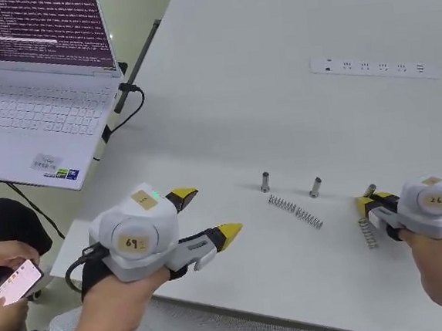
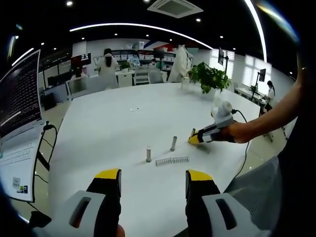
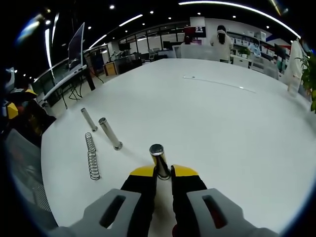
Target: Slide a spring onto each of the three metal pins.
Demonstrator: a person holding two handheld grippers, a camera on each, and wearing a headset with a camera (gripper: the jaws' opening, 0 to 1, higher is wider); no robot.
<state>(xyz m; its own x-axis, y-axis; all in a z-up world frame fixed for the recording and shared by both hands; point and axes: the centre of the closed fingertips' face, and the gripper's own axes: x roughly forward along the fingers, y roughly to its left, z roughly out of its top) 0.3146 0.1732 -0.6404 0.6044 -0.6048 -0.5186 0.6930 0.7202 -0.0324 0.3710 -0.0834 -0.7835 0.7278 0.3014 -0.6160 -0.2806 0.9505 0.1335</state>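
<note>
Three short metal pins stand upright in a row on the white table: a left pin (image 1: 265, 181) (image 2: 148, 154) (image 3: 89, 118), a middle pin (image 1: 315, 187) (image 2: 174, 143) (image 3: 109, 132) and a right pin (image 1: 370, 191) (image 3: 158, 157). One long spring (image 1: 295, 211) (image 2: 172, 160) (image 3: 91, 157) lies flat in front of the left and middle pins. A second spring (image 1: 366, 232) lies beside the right gripper. My right gripper (image 1: 367, 201) (image 3: 163, 172) (image 2: 197, 139) is shut on the base of the right pin. My left gripper (image 1: 206, 213) (image 2: 153, 175) is open and holds nothing, to the left of the pins.
An open laptop (image 1: 36, 89) sits at the far left with a black cable (image 1: 126, 104) beside it. A white power strip (image 1: 371, 67) lies at the back right. A person's hand with a phone (image 1: 11, 284) is at the lower left. The table's front edge (image 1: 241, 307) runs close under both grippers.
</note>
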